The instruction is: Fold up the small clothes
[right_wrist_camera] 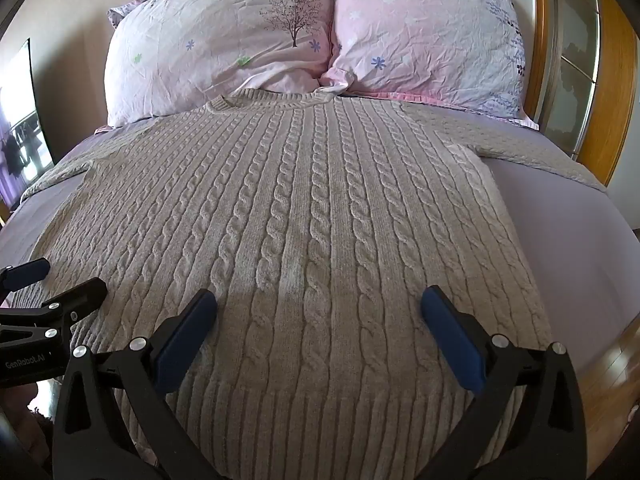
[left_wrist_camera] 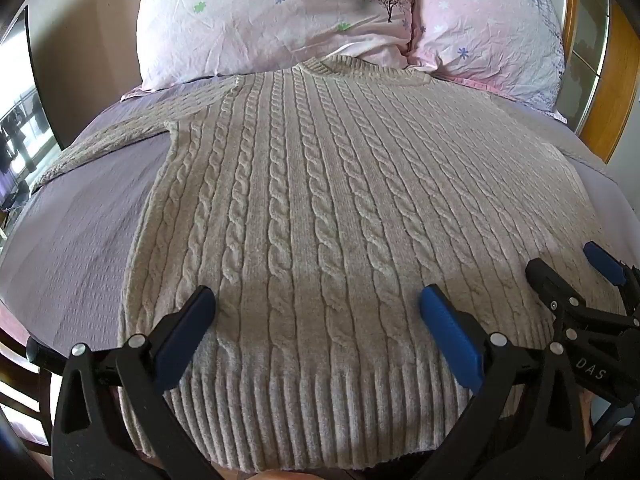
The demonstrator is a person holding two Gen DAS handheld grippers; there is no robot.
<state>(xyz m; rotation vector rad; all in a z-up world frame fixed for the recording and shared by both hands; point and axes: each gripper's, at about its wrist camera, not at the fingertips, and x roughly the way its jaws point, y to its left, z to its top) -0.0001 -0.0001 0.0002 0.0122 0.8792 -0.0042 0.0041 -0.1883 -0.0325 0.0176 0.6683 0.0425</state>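
Observation:
A beige cable-knit sweater [left_wrist_camera: 320,200] lies flat on the bed, collar toward the pillows, ribbed hem toward me; it also shows in the right wrist view [right_wrist_camera: 304,220]. Its sleeves spread out to both sides. My left gripper [left_wrist_camera: 318,300] is open, hovering just above the hem on the sweater's left half, holding nothing. My right gripper [right_wrist_camera: 318,300] is open above the hem on the right half, holding nothing. The right gripper shows at the right edge of the left wrist view [left_wrist_camera: 568,268]. The left gripper shows at the left edge of the right wrist view [right_wrist_camera: 56,276].
A lilac bed sheet [left_wrist_camera: 80,220] covers the mattress. Two pink floral pillows [right_wrist_camera: 224,40] [right_wrist_camera: 432,32] lean at the head of the bed. A wooden headboard and cabinet [right_wrist_camera: 576,60] stand at the right. A window [left_wrist_camera: 20,120] is at the left.

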